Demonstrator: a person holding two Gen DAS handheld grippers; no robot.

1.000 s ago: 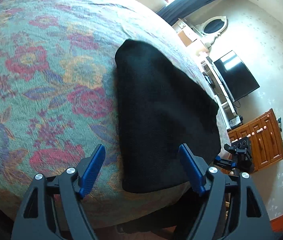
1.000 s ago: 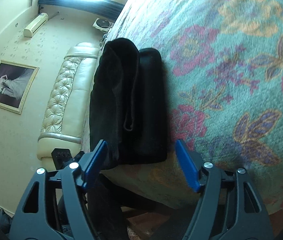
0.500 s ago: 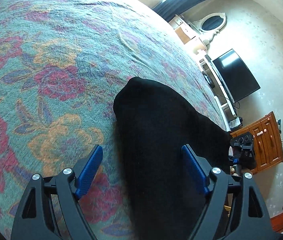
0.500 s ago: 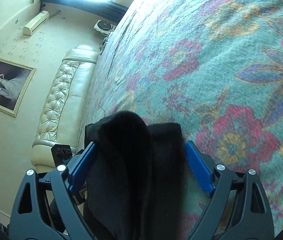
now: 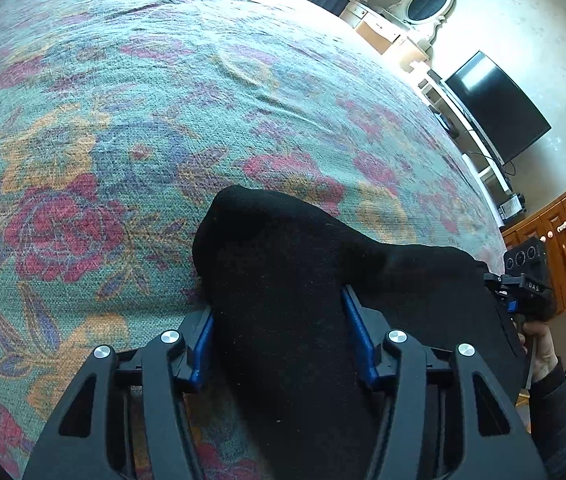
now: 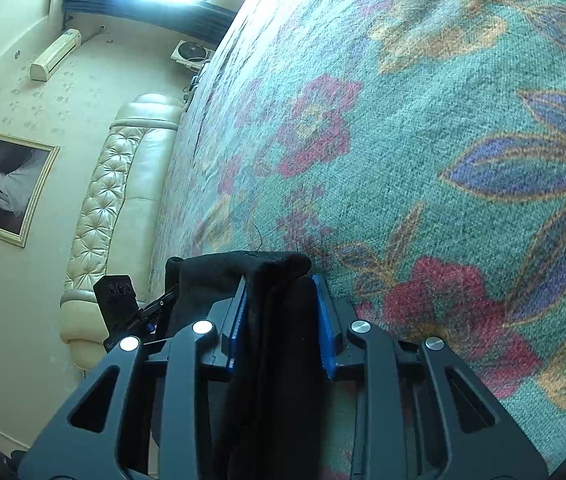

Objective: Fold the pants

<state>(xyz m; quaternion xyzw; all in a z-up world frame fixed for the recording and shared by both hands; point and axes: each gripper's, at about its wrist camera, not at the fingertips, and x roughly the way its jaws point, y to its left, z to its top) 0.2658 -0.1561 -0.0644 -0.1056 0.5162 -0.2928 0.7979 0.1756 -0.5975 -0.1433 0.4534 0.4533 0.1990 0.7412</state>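
Now that both grippers have closed in from open, I've got left gripper (image 5: 279,332) and right gripper (image 6: 281,316) each pinching the black pants (image 5: 283,280) on the bedspread (image 5: 123,120), ready to carry the fold.

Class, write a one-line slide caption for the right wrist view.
Right gripper clamps folded black pants over a floral bedspread, cream tufted sofa beyond.

Black gripper (image 5: 283,332), blue pads (image 6: 239,320), silver screws
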